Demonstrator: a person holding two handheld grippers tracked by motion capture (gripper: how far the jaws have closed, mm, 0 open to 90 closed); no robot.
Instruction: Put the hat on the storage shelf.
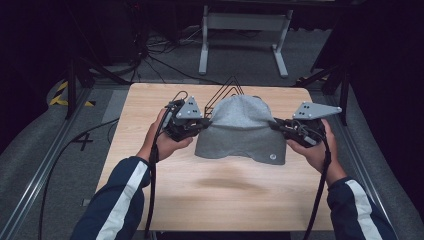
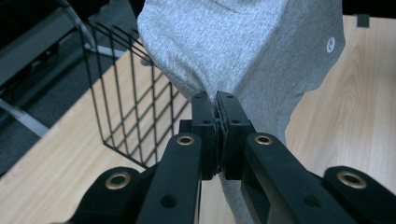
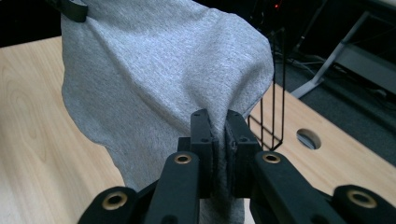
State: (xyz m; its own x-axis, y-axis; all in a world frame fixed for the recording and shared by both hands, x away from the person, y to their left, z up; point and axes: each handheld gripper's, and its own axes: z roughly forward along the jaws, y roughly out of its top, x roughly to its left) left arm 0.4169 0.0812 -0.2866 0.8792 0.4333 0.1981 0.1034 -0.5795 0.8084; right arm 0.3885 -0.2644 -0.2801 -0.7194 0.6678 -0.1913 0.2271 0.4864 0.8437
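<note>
A grey knit garment (image 1: 242, 131) hangs stretched in the air between both grippers, above the wooden table (image 1: 165, 190). A small round white logo (image 1: 273, 156) sits near its lower right hem. My left gripper (image 1: 204, 121) is shut on the garment's left edge; in the left gripper view the cloth (image 2: 243, 46) is pinched between the jaws (image 2: 215, 100). My right gripper (image 1: 276, 126) is shut on the right edge, with the fabric (image 3: 159, 70) bunched between its jaws (image 3: 217, 116). The garment casts a shadow on the table below.
A black wire basket (image 1: 225, 92) stands on the table behind the garment, also seen as a wire basket (image 2: 130, 93) beside the cloth. A round hole (image 3: 308, 137) is cut in the tabletop. Beyond the far edge stand a white table frame (image 1: 245, 30) and cables on the floor.
</note>
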